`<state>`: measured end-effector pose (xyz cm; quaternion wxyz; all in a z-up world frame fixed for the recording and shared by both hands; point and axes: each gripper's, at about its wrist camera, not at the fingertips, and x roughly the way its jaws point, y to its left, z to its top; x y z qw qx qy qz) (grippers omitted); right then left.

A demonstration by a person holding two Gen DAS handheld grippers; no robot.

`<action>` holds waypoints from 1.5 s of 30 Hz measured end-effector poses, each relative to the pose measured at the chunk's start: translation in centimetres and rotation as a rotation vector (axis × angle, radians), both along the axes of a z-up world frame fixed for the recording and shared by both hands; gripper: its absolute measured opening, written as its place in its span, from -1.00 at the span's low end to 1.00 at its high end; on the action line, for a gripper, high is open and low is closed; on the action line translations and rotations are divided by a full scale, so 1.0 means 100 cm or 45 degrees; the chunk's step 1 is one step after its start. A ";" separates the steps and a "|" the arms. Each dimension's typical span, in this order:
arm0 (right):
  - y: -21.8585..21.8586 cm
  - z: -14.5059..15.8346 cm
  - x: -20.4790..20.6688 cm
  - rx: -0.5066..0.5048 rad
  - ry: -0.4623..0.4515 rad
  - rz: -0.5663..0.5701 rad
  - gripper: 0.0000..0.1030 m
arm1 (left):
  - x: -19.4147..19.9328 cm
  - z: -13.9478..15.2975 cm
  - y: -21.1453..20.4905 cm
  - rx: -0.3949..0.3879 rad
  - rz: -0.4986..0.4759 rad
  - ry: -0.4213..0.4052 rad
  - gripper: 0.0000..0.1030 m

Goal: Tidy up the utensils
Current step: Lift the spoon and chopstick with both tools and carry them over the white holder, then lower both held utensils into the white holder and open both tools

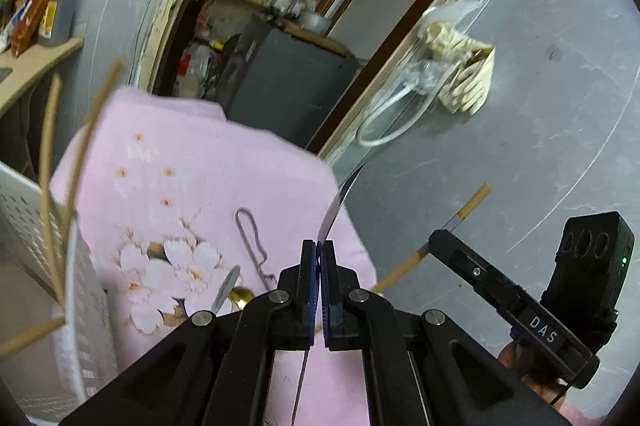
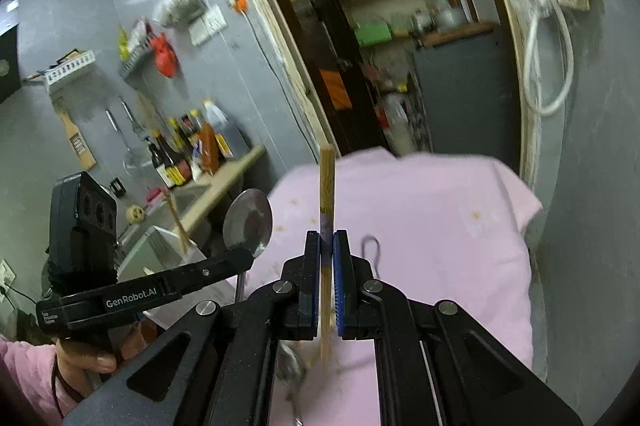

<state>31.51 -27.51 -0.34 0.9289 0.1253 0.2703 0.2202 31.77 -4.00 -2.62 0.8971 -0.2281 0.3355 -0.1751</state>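
Between the right tool's (image 2: 327,252) jaws, chopsticks (image 2: 326,181) stand seemingly upright.

Left gripper (image 1: 319,254): matte black linkage arms, silver round pivot screws, blue finger pads. Right gripper (image 2: 328,246): same build. White "GenRobot.AI" lettering lower left of right view; "DAS" label lower right of left view. Pink sleeve, bare skin.
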 end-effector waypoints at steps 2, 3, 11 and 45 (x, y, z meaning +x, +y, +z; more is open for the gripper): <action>0.010 0.016 -0.004 -0.020 -0.047 0.002 -0.89 | -0.004 0.012 0.007 -0.017 0.009 -0.030 -0.95; 0.013 0.021 -0.006 -0.025 -0.064 0.006 -0.89 | -0.005 0.019 0.011 -0.022 0.017 -0.047 -0.95; 0.052 0.088 -0.017 -0.035 -0.210 0.066 -0.89 | -0.018 0.074 0.057 -0.022 0.132 -0.198 -0.95; 0.191 0.041 -0.017 -0.152 -0.037 0.407 -0.89 | -0.062 0.023 0.160 0.070 0.588 -0.390 -0.95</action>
